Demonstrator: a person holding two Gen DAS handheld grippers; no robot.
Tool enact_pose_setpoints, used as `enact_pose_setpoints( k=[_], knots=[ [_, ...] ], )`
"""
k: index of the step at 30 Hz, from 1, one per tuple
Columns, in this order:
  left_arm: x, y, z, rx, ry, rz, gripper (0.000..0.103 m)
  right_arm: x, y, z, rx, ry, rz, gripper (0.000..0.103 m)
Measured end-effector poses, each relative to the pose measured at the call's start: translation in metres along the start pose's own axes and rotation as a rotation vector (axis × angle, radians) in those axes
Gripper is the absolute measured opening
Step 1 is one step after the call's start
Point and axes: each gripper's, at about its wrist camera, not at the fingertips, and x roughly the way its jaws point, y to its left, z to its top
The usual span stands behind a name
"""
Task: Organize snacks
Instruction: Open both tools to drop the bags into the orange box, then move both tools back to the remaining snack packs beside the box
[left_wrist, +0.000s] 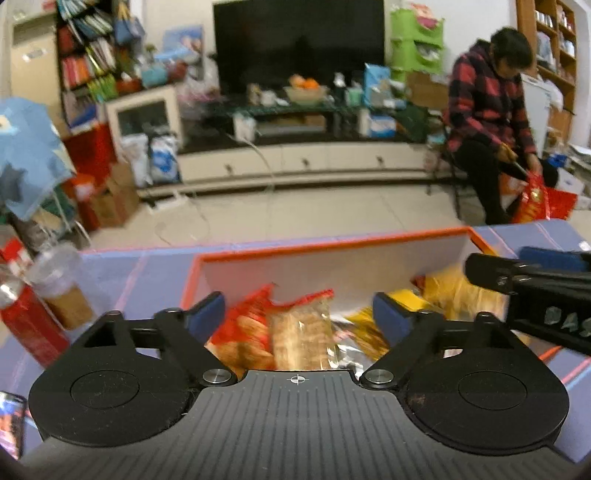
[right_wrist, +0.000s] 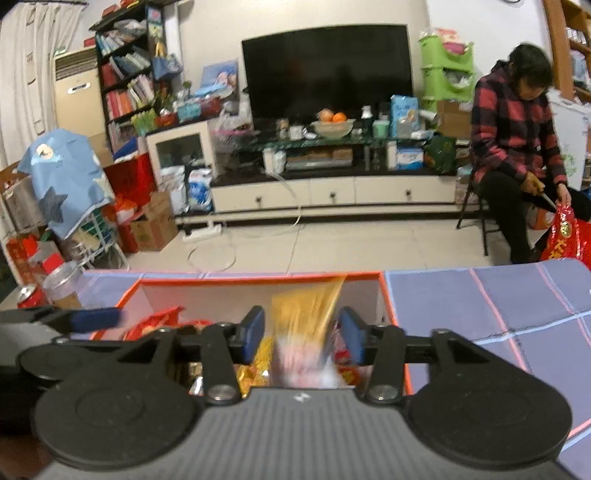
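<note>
Up close, both grippers poised over the orange-rimmed box (left_wrist: 332, 245) on the purple cloth (right_wrist: 480, 295), box already heaped with snacks. Left gripper (left_wrist: 299, 314): jaws wide, nothing between the pads, hanging clear above a red pack (left_wrist: 243, 325) and a clear biscuit pack (left_wrist: 303, 332) lying in the box. Right gripper (right_wrist: 301, 336): jaws at a middling gap, a yellow pack (right_wrist: 306, 306) blurred between them and seemingly clear of both pads; likely falling free rather than held, though blur makes contact hard to rule out. Right gripper's finger also showing at the right edge of the left view, over the box's right half, close to the left one. Main risks, judged from here: yellow pack landing on end and tipping against the far wall or over the rim, since loosed high and near that wall; the two grippers knocking together, being so close over one box; loose packs sliding off the heap. Just beside the box on the left, a lidded cup (left_wrist: 59, 284) and a red can (left_wrist: 26, 325), easily toppled by a careless sweep. Farther off, a TV (right_wrist: 327, 70) on a low cabinet, and a seated person (right_wrist: 517, 147) busy with a red bag.
</note>
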Motion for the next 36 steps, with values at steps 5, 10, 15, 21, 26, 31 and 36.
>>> enact_pose_setpoints(
  k=[5,10,15,21,26,31,36],
  knots=[
    [-0.035,0.033,0.008,-0.081,-0.08,0.007,0.065,-0.026,-0.009,0.01,0.024,-0.057,-0.003,0.062],
    [-0.084,0.073,0.007,-0.183,-0.169,0.05,0.067,-0.081,-0.018,0.001,0.028,-0.111,0.003,0.068],
    [-0.121,0.102,-0.032,-0.194,-0.158,0.063,0.068,-0.124,-0.021,-0.055,-0.025,-0.031,-0.011,0.074],
    [-0.124,0.127,-0.094,-0.124,-0.001,0.046,0.056,-0.146,-0.005,-0.107,-0.242,0.101,0.175,0.074],
    [-0.122,0.133,-0.112,-0.112,0.054,-0.071,0.055,-0.14,0.008,-0.126,-0.385,0.166,0.282,0.075],
    [-0.119,0.114,-0.124,-0.119,0.115,-0.136,0.062,-0.128,0.011,-0.138,-0.459,0.215,0.326,0.075],
    [-0.113,0.07,-0.133,-0.045,0.179,-0.158,0.063,-0.11,0.011,-0.149,-0.532,0.267,0.4,0.077]
  ],
)
